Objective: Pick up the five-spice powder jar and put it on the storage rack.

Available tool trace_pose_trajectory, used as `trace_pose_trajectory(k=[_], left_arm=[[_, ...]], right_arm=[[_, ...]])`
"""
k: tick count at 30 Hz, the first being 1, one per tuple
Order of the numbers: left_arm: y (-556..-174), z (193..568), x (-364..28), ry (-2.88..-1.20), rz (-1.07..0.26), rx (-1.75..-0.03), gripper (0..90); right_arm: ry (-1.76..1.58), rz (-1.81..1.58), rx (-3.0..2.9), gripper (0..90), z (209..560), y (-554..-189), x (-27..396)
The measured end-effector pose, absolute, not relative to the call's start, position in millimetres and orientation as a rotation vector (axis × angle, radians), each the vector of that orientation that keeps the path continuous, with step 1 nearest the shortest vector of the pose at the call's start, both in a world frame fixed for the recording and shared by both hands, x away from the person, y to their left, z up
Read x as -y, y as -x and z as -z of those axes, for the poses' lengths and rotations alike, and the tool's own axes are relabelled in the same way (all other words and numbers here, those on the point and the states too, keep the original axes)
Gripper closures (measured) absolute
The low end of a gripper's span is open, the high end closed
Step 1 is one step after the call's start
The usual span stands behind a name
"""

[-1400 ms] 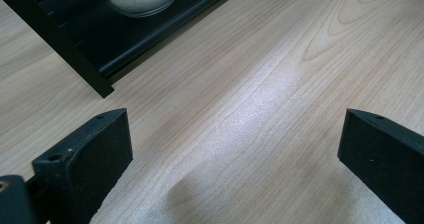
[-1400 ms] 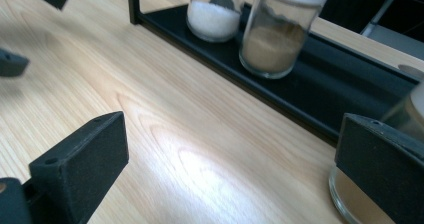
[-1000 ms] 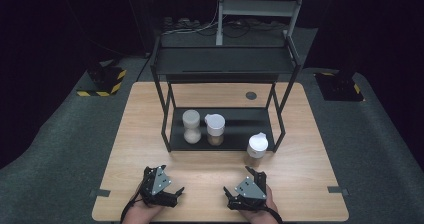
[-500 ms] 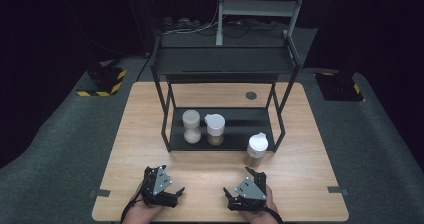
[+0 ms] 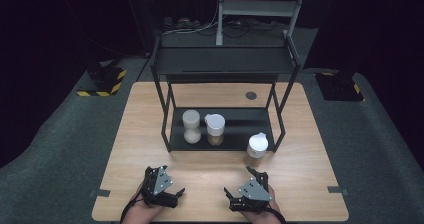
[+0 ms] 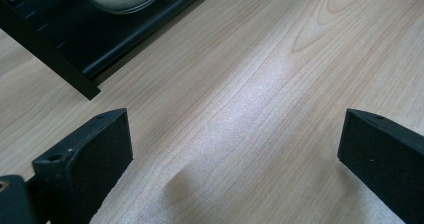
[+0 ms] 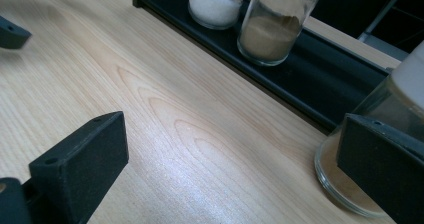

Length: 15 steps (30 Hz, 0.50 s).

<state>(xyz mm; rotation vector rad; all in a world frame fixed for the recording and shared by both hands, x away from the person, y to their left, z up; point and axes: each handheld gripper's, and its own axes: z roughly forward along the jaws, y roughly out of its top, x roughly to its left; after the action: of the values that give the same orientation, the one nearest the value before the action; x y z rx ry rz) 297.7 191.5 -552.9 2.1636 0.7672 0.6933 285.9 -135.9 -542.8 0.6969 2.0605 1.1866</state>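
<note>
Left gripper (image 5: 176, 193): held low over the near edge of the light wooden table (image 5: 310, 154), left of its middle; jaws spread wide, with nothing but bare wood seen between them in the left gripper view.

Right gripper (image 5: 231, 198): held over the near edge of the table, right of its middle; jaws spread wide and empty, as seen in the right gripper view.

Clear glass jar with a white lid and brown powder (image 5: 257, 149): stood upright on the table itself, just outside the front right leg of the black metal two-tier rack (image 5: 225, 64); nearest of the jars to the right gripper. In the right gripper view its base (image 7: 345, 179) is partly covered by the right-hand jaw, which lies in front of it; contact cannot be told.

Clear glass jar of white grains (image 5: 191, 126): stood upright on the left part of the rack's bottom shelf.

Clear glass jar with a white flip lid and tan powder (image 5: 215, 129): stood upright on the same shelf, just beside the jar of white grains, on its right.

Rack: set on the middle of the table, toward the far edge; its upper shelf is seen bare.

Round dark grommet (image 5: 251, 95): set in the table behind the rack, near the far edge.
</note>
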Motion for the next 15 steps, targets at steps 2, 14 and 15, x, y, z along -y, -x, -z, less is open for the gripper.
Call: trace_pose_trajectory(k=[2,14,15], left_arm=[[-297.7,552.9,-191.3,-2.165,-0.693,-0.768,1.3],[-297.3,552.8,-191.7,-2.161,-0.697,-0.762,1.3],[-297.3,552.7,-191.8,-2.161,-0.697,-0.762,1.3]], right_arm=[[-0.698,-1.195,-2.058,0.0,541.0,-285.4,137.2],[-0.715,-1.255,-2.027,0.0,528.7,-278.0,146.5],[-0.721,-1.257,-2.023,0.0,528.1,-277.6,147.4]])
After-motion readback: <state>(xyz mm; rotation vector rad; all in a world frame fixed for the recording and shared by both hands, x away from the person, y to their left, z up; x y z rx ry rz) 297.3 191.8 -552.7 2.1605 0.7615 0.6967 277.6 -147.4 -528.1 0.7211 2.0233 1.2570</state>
